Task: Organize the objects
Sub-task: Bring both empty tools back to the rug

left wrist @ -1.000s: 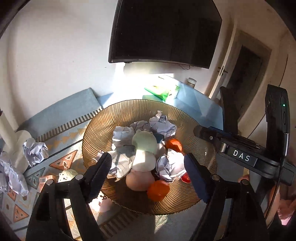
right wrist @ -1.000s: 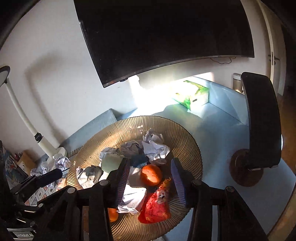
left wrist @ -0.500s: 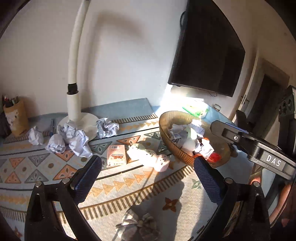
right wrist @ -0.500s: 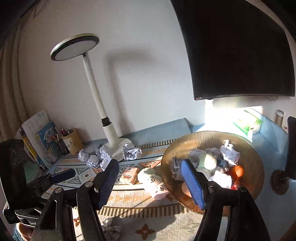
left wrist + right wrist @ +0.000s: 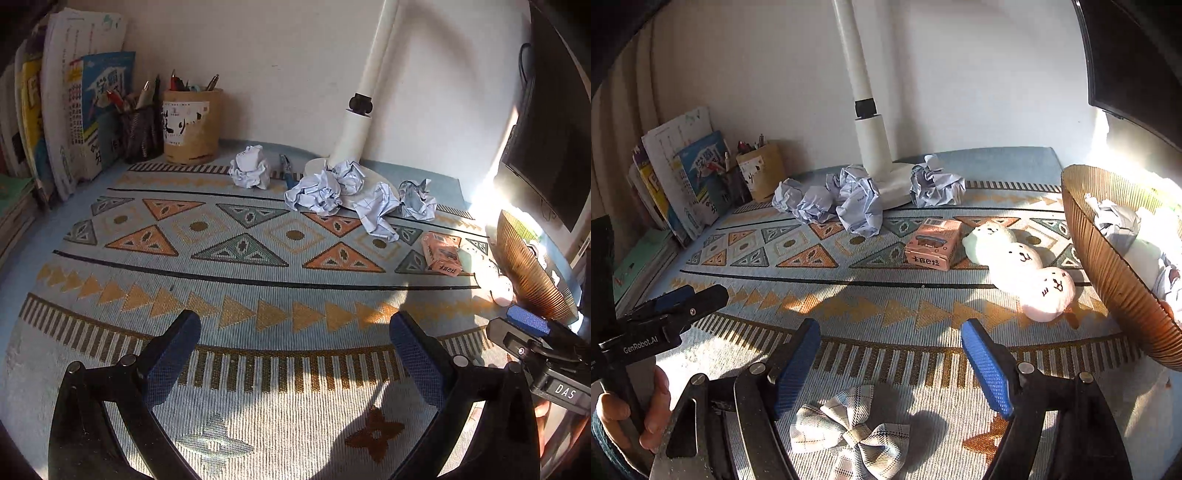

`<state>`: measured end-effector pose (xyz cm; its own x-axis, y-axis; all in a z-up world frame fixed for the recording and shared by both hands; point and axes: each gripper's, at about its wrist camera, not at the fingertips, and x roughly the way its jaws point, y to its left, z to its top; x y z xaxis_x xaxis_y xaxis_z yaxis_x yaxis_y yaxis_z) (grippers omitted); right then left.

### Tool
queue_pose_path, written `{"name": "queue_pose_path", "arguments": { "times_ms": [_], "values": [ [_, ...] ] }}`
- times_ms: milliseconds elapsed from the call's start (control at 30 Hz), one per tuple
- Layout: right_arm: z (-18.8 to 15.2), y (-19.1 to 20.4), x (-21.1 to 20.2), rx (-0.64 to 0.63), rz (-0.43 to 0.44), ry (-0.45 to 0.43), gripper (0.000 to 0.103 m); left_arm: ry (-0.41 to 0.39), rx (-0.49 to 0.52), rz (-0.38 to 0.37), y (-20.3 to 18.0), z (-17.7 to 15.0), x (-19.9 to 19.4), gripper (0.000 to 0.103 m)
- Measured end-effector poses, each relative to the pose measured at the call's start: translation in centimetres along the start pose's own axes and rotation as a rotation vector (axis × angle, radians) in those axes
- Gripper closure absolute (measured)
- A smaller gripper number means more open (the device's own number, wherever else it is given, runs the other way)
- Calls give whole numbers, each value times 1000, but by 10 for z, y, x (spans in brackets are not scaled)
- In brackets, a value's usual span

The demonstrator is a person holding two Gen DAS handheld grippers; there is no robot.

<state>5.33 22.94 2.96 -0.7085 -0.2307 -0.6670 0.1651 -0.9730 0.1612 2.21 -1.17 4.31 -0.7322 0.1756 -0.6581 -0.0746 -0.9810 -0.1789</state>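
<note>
Several crumpled paper balls (image 5: 325,190) (image 5: 849,199) lie around the white lamp base (image 5: 894,184). A pink box (image 5: 932,243) (image 5: 441,253) and a plush toy of three round faces (image 5: 1019,267) lie on the patterned mat. A plaid fabric bow (image 5: 849,439) lies just below my right gripper (image 5: 890,362), which is open and empty. The ribbed amber bowl (image 5: 1108,273) (image 5: 524,266) at the right holds paper balls and soft toys. My left gripper (image 5: 291,354) is open and empty over the bare mat.
Books (image 5: 66,110) and two pen holders (image 5: 188,125) stand at the back left against the wall. The lamp pole (image 5: 369,85) rises at the back. A dark monitor (image 5: 554,129) hangs at the right. The other gripper shows at each view's edge.
Both grippers have swung left, away from over the bowl, and dropped low over the mat. The bowl now sits at the right edge of both views. Both stay open.
</note>
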Motion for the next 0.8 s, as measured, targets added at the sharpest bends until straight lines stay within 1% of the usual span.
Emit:
{"name": "queue_pose_path", "arguments": {
  "times_ms": [33,67,133,200,367,500,700,733,800],
  "values": [
    [1,-2,-3,8,8,-18,25,-4,1,6,0,-1,-1,1],
    [1,-3,-6,14,8,-38,20,-4,2,9,-1,-1,-1,1],
    [0,-5,-8,24,-18,-53,15,11,6,8,-2,-2,2,1],
    [0,-2,-10,14,-39,-64,15,28,10,13,-4,-3,5,1],
    [-1,6,-11,-22,-70,-62,14,18,11,26,-4,-4,3,1],
    [-1,0,-12,7,-74,-66,14,11,25,39,-6,-5,1,1],
    [1,-7,-9,39,-45,-41,13,4,48,47,-10,-5,-1,1],
    [1,-7,-6,41,-41,-24,13,13,52,40,-10,-4,0,1],
    [4,-9,2,54,-21,25,13,37,54,4,-7,1,1,1]
  ]
}}
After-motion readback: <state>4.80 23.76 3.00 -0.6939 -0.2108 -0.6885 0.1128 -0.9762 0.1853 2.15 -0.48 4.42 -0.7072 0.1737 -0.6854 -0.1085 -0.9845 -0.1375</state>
